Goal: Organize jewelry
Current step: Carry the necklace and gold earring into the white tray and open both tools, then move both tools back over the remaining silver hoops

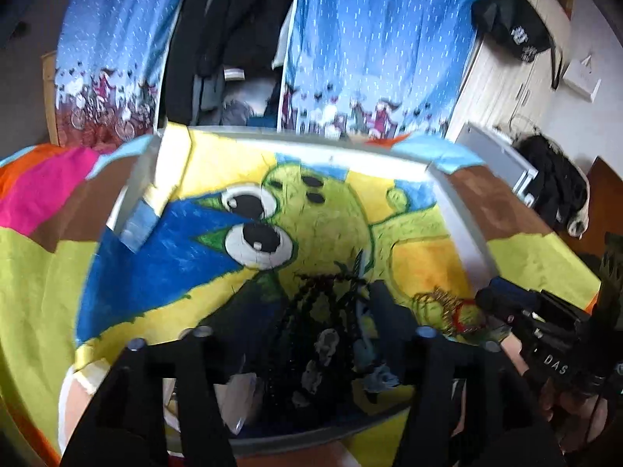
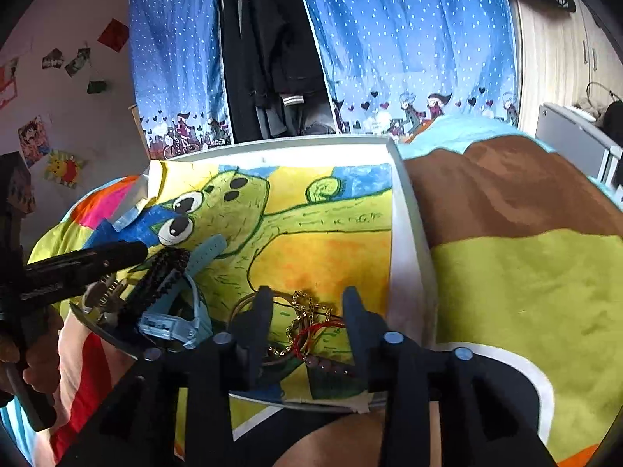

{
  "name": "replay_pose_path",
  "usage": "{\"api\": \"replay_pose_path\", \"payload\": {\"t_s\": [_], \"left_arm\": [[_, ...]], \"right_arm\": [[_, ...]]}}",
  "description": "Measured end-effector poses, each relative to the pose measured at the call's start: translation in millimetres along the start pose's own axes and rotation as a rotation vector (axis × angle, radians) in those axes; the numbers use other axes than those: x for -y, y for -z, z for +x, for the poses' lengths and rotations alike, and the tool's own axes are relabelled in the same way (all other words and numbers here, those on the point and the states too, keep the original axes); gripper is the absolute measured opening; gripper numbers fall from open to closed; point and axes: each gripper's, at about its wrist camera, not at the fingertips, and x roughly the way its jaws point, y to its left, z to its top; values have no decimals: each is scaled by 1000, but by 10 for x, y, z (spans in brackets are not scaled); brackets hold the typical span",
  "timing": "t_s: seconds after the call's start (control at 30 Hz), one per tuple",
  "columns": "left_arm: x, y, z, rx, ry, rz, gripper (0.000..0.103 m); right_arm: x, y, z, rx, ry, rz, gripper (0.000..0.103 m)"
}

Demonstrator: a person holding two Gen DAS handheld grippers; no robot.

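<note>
The right gripper [image 2: 307,311] hangs over a white tray [image 2: 405,241] lined with a bright cartoon drawing [image 2: 311,233], its two dark fingers [image 2: 255,319] spread apart. Between the fingers lie a gold chain [image 2: 301,307], a red cord bracelet [image 2: 317,330] and, nearer the camera, a string of dark beads [image 2: 331,366]. Just left of the fingers sits a pale blue watch [image 2: 175,323], with a black beaded strand [image 2: 159,276] draped across it. Further left, the left gripper [image 2: 144,251] reaches in, touching that strand, with a hand [image 2: 35,350] on its handle. The tray rests on a colourful blanket [image 2: 525,292] to the right of the fingers.
</note>
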Motion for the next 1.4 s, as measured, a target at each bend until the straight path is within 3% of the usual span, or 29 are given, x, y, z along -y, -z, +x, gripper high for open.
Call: {"api": "replay_pose_path", "payload": {"t_s": [0.07,0.23,0.33,0.43,0.6,0.9,1.4], "left_arm": [[39,-20,-115,21,0,1,61],[133,-43,-493,95,18,-8,77],[206,-43,-781,154,26,3,92],[295,-6,-1088,225,10,34,99],[366,148,-1560,338,-27,72,101],[376,472,-2200,415,-68,104,101],[253,1232,-2446,325,-140,120,101]], "right_arm": [[-39,-24,-102,13,14,-13,42],[-140,-72,-430,82,24,-20,84],[-261,-105,-684,139,33,-36,91],[-421,-117,-935,190,44,-75,99],[-686,-70,-1309,263,75,-128,103],[-1057,147,-1814,314,99,-139,103],[-1431,787,-2149,303,153,-126,103]]}}
